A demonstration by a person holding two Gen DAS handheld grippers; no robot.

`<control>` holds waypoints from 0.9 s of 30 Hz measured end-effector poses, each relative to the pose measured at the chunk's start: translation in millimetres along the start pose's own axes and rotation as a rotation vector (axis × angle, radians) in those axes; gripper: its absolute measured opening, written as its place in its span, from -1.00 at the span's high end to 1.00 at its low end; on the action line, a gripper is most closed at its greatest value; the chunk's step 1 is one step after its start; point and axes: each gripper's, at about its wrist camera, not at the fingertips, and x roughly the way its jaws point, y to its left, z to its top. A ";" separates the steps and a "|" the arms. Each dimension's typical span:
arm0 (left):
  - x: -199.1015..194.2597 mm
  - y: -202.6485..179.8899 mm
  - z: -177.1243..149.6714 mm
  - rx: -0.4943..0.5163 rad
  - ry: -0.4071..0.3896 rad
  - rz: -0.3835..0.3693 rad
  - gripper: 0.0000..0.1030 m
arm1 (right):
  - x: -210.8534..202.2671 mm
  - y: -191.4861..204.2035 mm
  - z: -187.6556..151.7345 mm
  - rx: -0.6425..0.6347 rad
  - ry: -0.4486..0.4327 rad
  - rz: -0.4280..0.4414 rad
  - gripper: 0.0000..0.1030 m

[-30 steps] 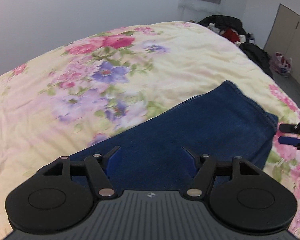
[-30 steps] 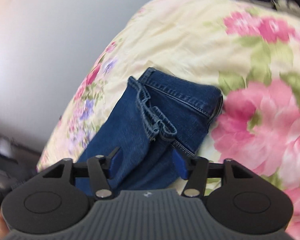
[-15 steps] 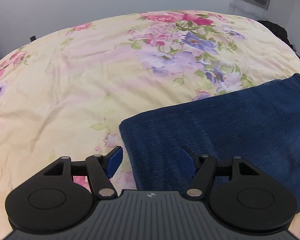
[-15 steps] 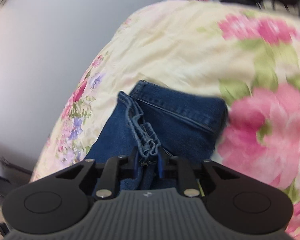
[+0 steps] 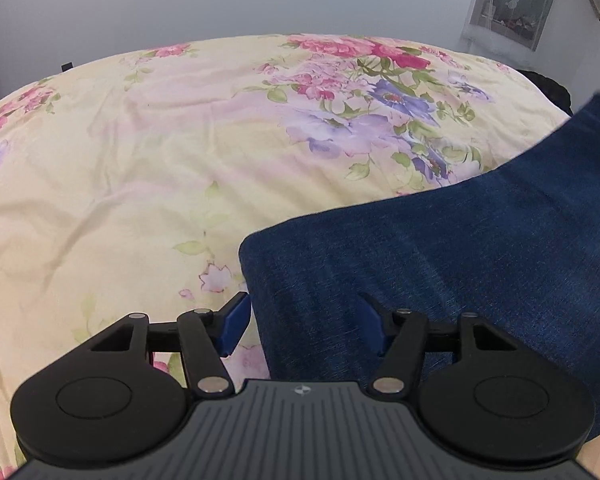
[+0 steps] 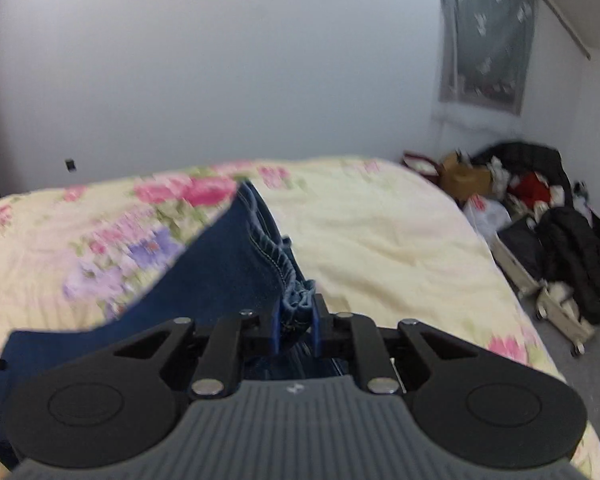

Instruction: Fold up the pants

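The right gripper (image 6: pixel 296 326) pinches the bunched hem of the dark blue denim pants (image 6: pixel 228 280), raising that end above the cream floral quilt (image 6: pixel 380 240). The left gripper (image 5: pixel 302 320) tilts down, its jaws narrowing but still wide, straddling the corner of the pants' flat end on the quilt without gripping. Behind stands a plain white wall (image 6: pixel 220 60); dark clothes (image 6: pixel 568 248) are heaped at right.

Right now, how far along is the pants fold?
Done: the jeans already lie doubled lengthwise on the floral duvet. In hand: the right claw is shut on the bunched hem end, raised off the bed; the left claw is open, its jaws just narrowing, straddling the other end's corner without pinching. Left: carry the hem across and lay it down.
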 end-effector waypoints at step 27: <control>2.6 -13.1 12.8 0.044 -0.047 0.004 0.09 | 60.8 -40.9 -66.9 0.018 0.065 -0.148 0.83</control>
